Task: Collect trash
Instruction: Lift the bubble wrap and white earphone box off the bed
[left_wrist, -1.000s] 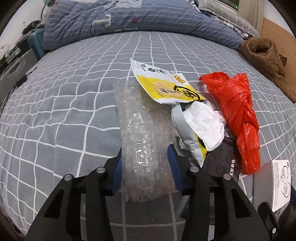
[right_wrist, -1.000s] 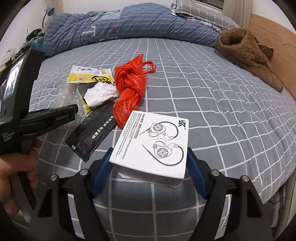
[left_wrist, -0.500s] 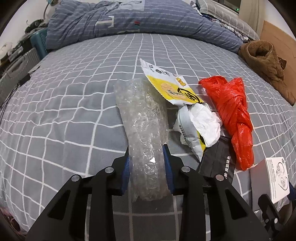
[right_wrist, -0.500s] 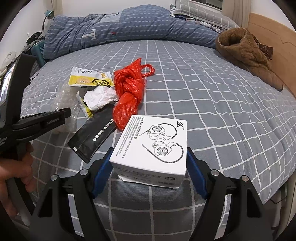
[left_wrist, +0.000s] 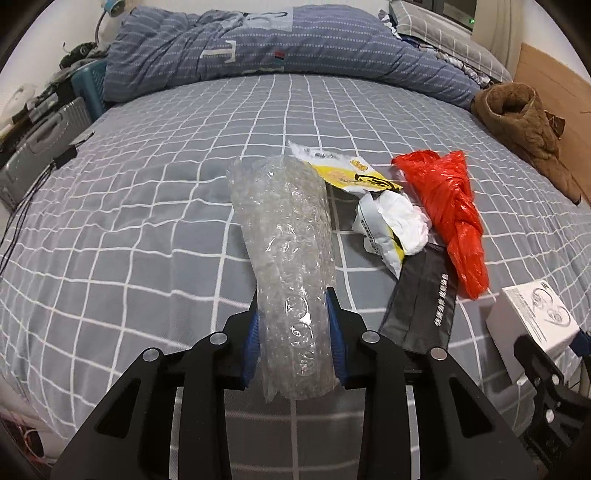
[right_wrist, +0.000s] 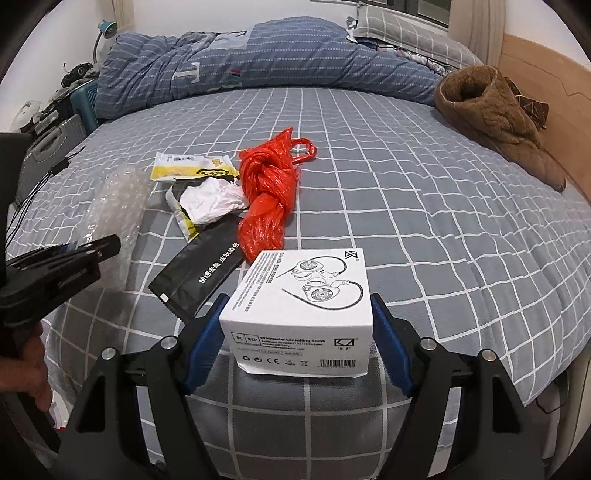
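The left gripper (left_wrist: 293, 314) is pinching the bubble wrap (left_wrist: 284, 236) between nearly closed fingers, above the bed (left_wrist: 147, 192). The right gripper (right_wrist: 297, 325) is clamping one white box (right_wrist: 303, 302) at both sides. One red bag (right_wrist: 267, 192), one black pouch (right_wrist: 199, 277) and two yellow wrappers are lying beyond.

Between the left claw's (left_wrist: 291, 325) matt black plastic arms sits clear, glossy bubble wrap (left_wrist: 284, 236). To its right lie a shiny red plastic bag (left_wrist: 450, 218) and crumpled white paper (left_wrist: 402, 221). The right claw (right_wrist: 297, 325) flanks a smooth cardboard box (right_wrist: 306, 295). The bed's checked cloth (right_wrist: 424, 206) looks matt.
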